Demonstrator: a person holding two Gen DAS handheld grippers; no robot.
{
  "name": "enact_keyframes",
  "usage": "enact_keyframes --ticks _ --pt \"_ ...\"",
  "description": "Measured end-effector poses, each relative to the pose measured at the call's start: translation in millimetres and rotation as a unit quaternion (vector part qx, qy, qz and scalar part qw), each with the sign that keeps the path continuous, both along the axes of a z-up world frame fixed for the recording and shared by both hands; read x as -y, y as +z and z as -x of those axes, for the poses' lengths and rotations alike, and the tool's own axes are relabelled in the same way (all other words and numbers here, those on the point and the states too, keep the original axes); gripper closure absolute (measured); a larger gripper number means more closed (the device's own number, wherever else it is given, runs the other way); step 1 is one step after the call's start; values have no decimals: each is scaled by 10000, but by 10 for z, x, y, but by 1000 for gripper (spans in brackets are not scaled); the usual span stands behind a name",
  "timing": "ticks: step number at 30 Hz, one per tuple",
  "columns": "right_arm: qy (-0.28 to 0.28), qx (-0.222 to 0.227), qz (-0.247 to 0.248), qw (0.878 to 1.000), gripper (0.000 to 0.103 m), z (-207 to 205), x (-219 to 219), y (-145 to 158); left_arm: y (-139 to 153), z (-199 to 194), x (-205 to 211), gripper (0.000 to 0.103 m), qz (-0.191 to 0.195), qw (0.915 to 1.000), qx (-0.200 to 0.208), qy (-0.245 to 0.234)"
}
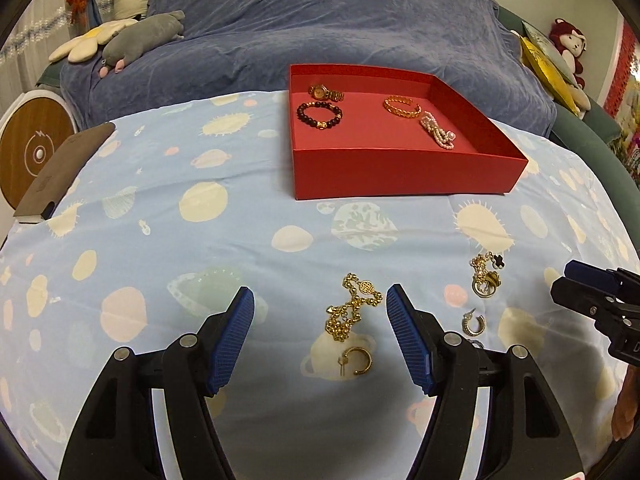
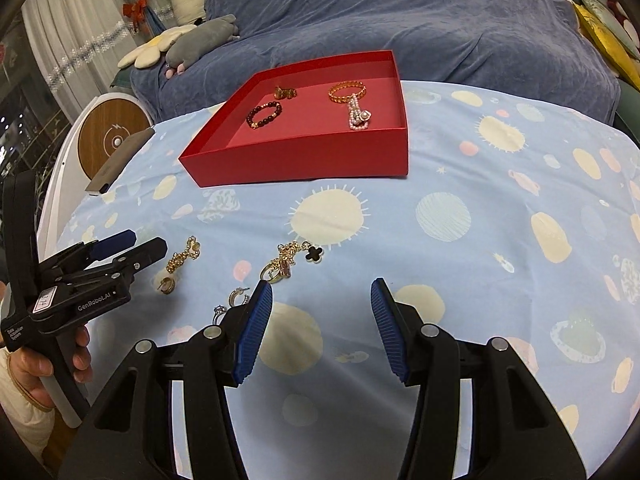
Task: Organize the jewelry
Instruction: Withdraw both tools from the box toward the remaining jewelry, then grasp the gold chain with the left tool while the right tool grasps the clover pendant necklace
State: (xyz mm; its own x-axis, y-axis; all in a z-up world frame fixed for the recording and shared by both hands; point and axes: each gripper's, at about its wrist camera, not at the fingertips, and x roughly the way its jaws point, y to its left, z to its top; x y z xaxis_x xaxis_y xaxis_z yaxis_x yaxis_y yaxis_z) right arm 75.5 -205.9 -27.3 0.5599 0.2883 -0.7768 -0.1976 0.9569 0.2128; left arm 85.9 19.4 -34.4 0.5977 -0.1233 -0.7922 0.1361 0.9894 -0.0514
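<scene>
A red tray (image 1: 400, 176) (image 2: 304, 156) holds a gold watch (image 1: 326, 92), a dark bead bracelet (image 1: 319, 115) (image 2: 264, 115), a gold chain bracelet (image 1: 402, 106) (image 2: 347, 92) and a pearl bracelet (image 1: 438, 132) (image 2: 359, 117). On the cloth lie a gold chain necklace (image 1: 352, 308) (image 2: 183, 256), a gold hoop earring (image 1: 358, 361) (image 2: 168, 284), a clover-charm jewelry cluster (image 1: 486, 276) (image 2: 290, 260) and a small hoop (image 1: 474, 324) (image 2: 238, 298). My left gripper (image 1: 320, 300) (image 2: 132, 248) is open with the necklace between its fingers. My right gripper (image 2: 322, 292) (image 1: 580, 276) is open and empty.
A planet-print blue cloth (image 1: 200, 240) covers the table. A dark flat case (image 1: 60, 172) lies at its left edge, beside a round wooden disc (image 1: 28, 148). A blue-covered bed with plush toys (image 1: 140, 40) is behind. A small ring (image 2: 219, 312) lies by my right gripper's left finger.
</scene>
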Motion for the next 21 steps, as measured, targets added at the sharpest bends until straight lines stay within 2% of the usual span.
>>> enact_keyframes --ticks 10,14,17,21 --pt "178 -91 41 9998 53 -38 -117 -73 -159 -17 53 38 -15 9997 -181 -151" --pt "199 -96 36 9997 53 -35 -129 -74 -219 -44 18 48 104 9995 -257 -115" --pt "199 -94 39 9998 53 -37 -132 -75 -221 -38 49 54 16 9997 -184 -136" --pt "157 -115 16 9998 53 -84 -122 -86 -235 -22 110 68 -160 9997 -53 -189"
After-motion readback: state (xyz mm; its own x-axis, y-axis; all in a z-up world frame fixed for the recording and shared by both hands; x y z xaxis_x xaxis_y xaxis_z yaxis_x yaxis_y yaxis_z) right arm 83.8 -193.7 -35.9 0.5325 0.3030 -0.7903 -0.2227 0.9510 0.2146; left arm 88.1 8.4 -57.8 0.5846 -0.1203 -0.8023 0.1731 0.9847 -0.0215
